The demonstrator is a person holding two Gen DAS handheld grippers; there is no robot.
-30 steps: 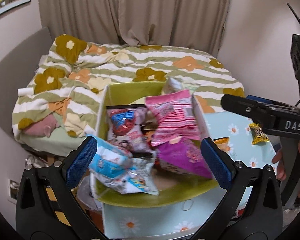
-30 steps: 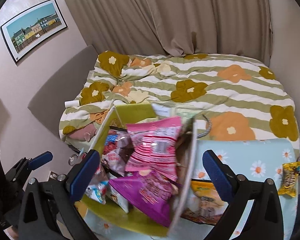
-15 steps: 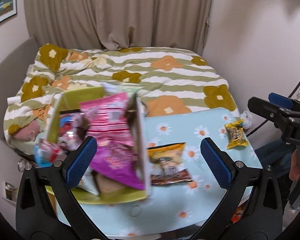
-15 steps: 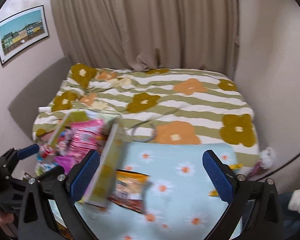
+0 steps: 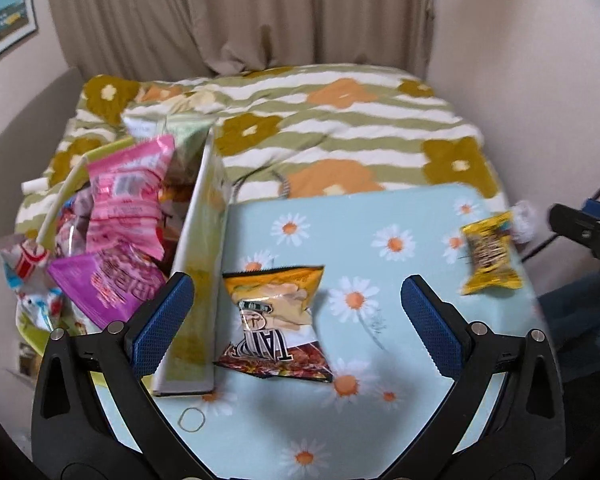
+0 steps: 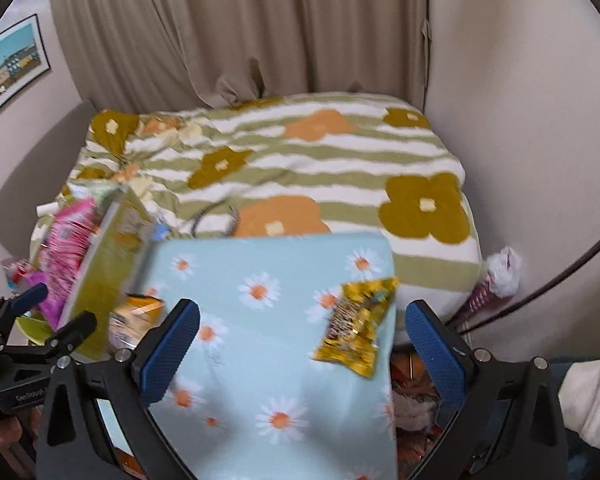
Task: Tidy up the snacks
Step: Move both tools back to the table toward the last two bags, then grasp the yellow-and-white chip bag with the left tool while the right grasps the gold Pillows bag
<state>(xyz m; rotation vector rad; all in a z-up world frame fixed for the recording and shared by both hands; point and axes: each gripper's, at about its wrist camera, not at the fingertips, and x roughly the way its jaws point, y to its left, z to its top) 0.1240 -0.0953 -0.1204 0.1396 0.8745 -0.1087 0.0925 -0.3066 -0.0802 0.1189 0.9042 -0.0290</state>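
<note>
Bedroom: daisy-print table in front of bed with striped flower blanket; beige curtain behind. Green box at table's left end, stuffed with snacks: pink bag, purple bag. Orange chip bag flat on table, just right of box. Yellow snack pack near table's right edge, well apart from box. Left gripper jaws spread, empty, above chip bag. Right gripper jaws spread, empty, yellow pack between them in view.
</note>
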